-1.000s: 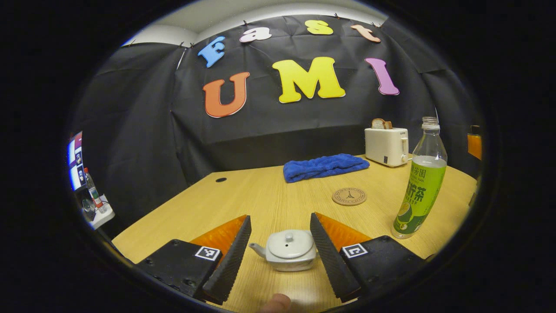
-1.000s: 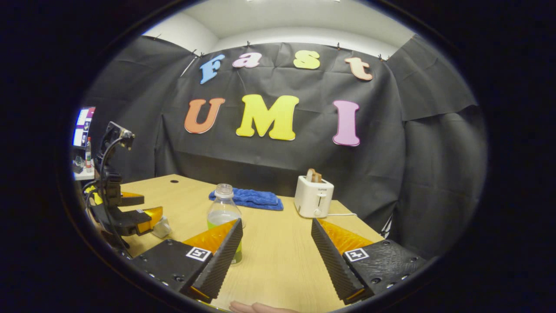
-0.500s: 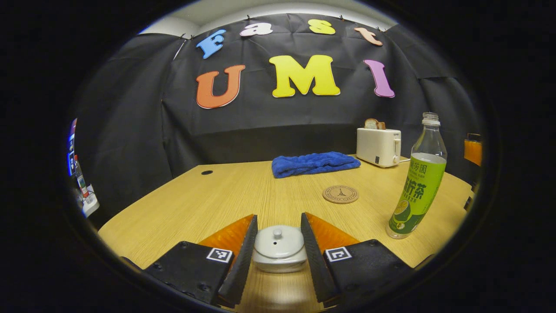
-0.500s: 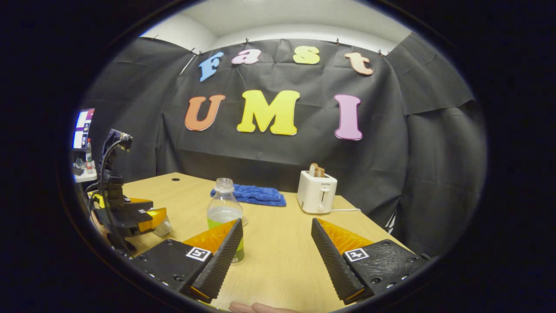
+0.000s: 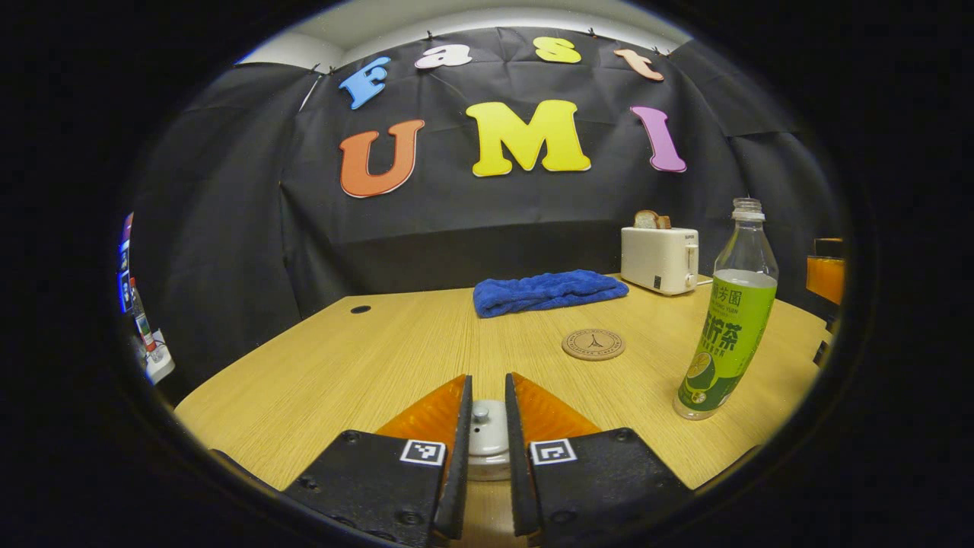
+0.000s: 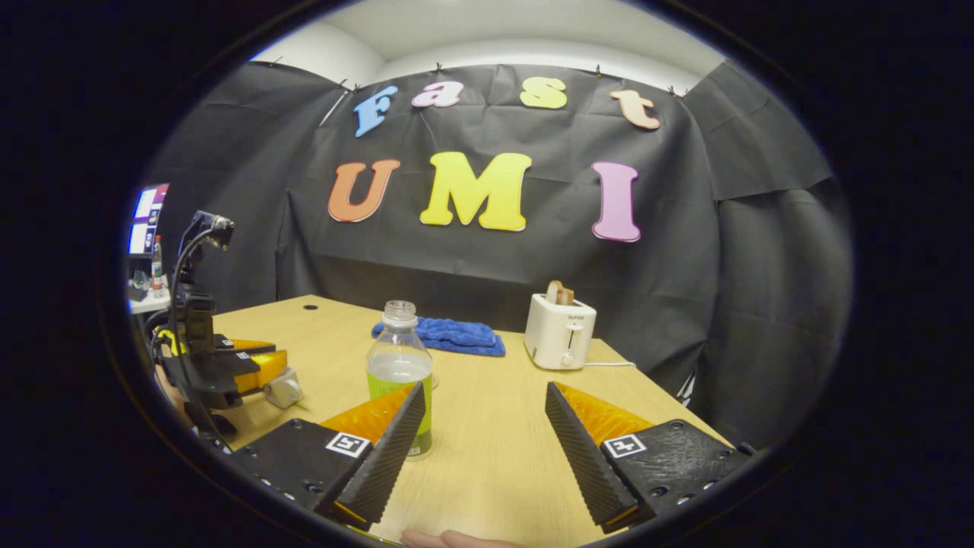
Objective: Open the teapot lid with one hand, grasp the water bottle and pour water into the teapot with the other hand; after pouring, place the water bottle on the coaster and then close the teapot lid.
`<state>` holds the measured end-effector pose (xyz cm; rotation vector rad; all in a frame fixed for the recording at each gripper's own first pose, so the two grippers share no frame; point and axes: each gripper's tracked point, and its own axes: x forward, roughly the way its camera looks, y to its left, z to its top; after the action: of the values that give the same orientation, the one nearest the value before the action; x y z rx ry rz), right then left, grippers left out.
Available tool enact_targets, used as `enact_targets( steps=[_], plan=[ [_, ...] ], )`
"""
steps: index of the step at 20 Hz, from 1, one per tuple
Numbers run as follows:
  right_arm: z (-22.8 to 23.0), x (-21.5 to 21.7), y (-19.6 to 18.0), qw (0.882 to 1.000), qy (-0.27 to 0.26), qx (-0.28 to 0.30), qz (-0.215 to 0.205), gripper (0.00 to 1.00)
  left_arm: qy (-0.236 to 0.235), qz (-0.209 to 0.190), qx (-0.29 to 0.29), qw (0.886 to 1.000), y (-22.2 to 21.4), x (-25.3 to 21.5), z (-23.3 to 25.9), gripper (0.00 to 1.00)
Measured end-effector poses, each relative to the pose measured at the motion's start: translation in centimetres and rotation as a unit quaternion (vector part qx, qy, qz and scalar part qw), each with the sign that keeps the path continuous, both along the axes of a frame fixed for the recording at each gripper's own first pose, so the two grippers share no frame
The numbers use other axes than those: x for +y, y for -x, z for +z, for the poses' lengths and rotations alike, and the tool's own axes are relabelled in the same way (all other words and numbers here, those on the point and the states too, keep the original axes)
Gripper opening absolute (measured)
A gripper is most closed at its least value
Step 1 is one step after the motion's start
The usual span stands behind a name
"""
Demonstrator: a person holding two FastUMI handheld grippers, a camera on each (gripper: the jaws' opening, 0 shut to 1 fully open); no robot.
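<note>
A small white teapot (image 5: 487, 449) sits on the wooden table (image 5: 358, 365), its body mostly hidden by my left gripper (image 5: 487, 384). The fingers stand close together on either side of the lid's knob (image 5: 481, 413) and press on it. In the right gripper view the left gripper (image 6: 255, 364) hangs over the teapot (image 6: 284, 390) at far left. A clear water bottle (image 5: 727, 335) with a green label and no cap stands at the right. My right gripper (image 6: 483, 422) is open, with the bottle (image 6: 399, 373) just beyond its left finger. The round coaster (image 5: 593, 344) lies mid-table.
A white toaster (image 5: 659, 259) holding toast and a folded blue towel (image 5: 548, 291) sit along the table's far edge, by the black cloth wall. A cable hole (image 5: 361, 309) marks the far left of the table. A hand's fingertip (image 6: 449, 539) shows at the bottom.
My left gripper's fingers have narrowed from wide open to shut on the teapot lid's knob, and it has moved in over the teapot. The right gripper has barely shifted and stays open.
</note>
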<state>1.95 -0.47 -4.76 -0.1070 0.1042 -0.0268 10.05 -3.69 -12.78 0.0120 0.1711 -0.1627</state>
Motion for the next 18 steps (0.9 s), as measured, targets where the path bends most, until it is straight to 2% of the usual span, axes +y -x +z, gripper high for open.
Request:
enact_targets(
  steps=[1,2,6,9,14,17,18],
  plan=[
    [-0.2,0.0,0.0,1.000,0.000,0.001,0.000,0.96,0.006,0.003,0.001,1.000,0.0,0.2,-0.1,0.22],
    [-0.2,0.0,-0.1,1.000,0.000,0.002,0.000,0.94,0.013,0.001,0.002,1.000,0.1,0.1,0.0,0.12],
    [-1.0,0.5,-0.7,1.000,-0.004,0.007,0.008,0.95,0.022,-0.016,0.004,1.000,0.3,-0.1,0.3,0.06],
    [-2.0,1.1,-1.0,1.000,0.000,0.015,0.014,0.95,0.048,-0.014,-0.007,0.999,0.4,0.3,1.3,0.04],
    [-4.1,2.4,-1.7,0.999,0.002,0.026,0.025,0.94,0.061,-0.010,-0.024,0.998,0.9,1.4,3.2,0.04],
    [-4.9,5.1,-1.8,0.997,-0.011,0.027,0.065,0.97,0.070,-0.007,-0.018,0.997,1.6,2.1,4.1,0.04],
    [-4.6,5.6,-1.8,0.997,-0.014,0.018,0.073,0.95,0.072,-0.006,-0.019,0.997,2.0,2.4,4.6,0.05]
  ],
)
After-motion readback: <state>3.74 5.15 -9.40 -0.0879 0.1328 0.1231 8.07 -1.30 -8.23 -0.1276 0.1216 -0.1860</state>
